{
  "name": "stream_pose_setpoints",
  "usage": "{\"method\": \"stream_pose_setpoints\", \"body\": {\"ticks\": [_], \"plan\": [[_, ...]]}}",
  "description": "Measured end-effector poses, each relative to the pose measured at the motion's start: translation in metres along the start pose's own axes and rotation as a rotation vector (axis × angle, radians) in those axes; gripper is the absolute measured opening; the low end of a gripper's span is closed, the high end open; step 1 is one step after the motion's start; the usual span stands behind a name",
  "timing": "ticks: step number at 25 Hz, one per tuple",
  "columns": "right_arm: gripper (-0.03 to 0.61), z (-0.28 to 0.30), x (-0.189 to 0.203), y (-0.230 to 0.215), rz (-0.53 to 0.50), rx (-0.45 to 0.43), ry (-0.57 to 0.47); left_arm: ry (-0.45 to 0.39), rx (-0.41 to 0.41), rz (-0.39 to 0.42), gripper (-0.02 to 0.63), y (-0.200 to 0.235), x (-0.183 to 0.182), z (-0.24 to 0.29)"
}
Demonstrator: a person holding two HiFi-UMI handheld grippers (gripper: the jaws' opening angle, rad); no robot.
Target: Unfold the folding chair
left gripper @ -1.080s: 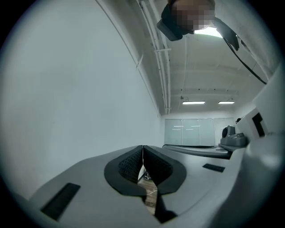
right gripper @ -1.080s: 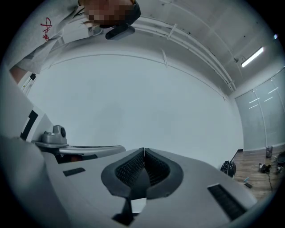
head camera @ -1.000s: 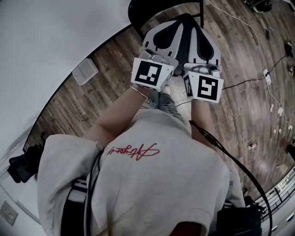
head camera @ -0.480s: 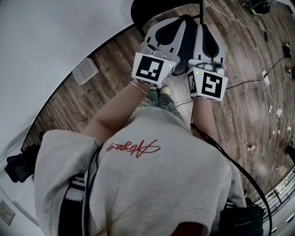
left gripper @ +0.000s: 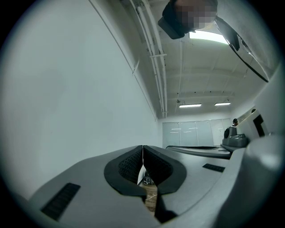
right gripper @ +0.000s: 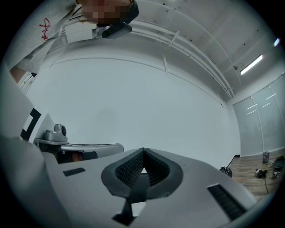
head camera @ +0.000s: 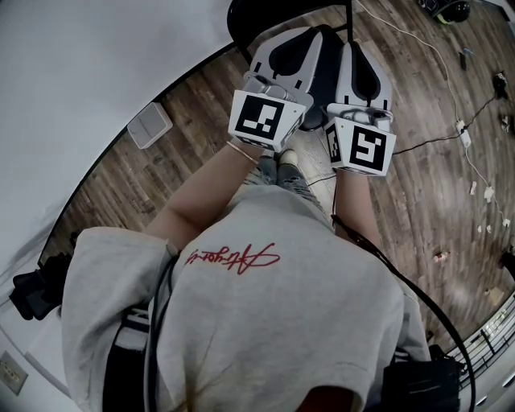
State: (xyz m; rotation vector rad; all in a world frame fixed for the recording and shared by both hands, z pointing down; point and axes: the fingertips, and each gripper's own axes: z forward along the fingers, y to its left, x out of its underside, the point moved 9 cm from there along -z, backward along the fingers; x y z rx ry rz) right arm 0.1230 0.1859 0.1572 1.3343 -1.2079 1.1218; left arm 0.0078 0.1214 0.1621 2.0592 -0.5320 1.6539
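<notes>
**By the white wall: two shut grippers, and a chair mostly hidden**

In front of the person (head camera: 265, 314), at the top edge of the head view, a dark rounded shape is seen low down by the white wall (head camera: 80, 64). It is taken to be the folding chair (head camera: 244, 20). A thin black bar (head camera: 352, 16) next to it may be part of its frame. Most of it is hidden behind the grippers. So it cannot be told if it is folded flat or opened out.

The left gripper (left gripper: 142, 149) and the right gripper (right gripper: 143, 152) are held side by side, close together, and are pointed ahead, about level. Both are squeezed tight shut. Nothing is held in either one, and only a thin crack is left between the pads. No part of the chair is seen at the pads.

Two stories are fitted by this. The chair may be folded and waiting to be opened. Or the chair may be open and the job may be over. Which one is true is not shown.

Either way, some care is likely needed. The chair is best brought into clear sight, so that its shape can be checked. The grippers are best kept steady, so that they are not knocked together. The cords (head camera: 466, 137) on the wood floor (head camera: 161, 169) at the right are best kept clear of.
</notes>
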Motion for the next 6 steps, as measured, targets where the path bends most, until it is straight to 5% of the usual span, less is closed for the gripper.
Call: {"method": "stream_pose_setpoints", "body": {"ticks": [6], "plan": [[0.015,-0.0028,-0.0004,0.0058,0.001,-0.009,-0.003,-0.001,0.002,0.003,0.017,0.0003,-0.0023,-0.0033]]}}
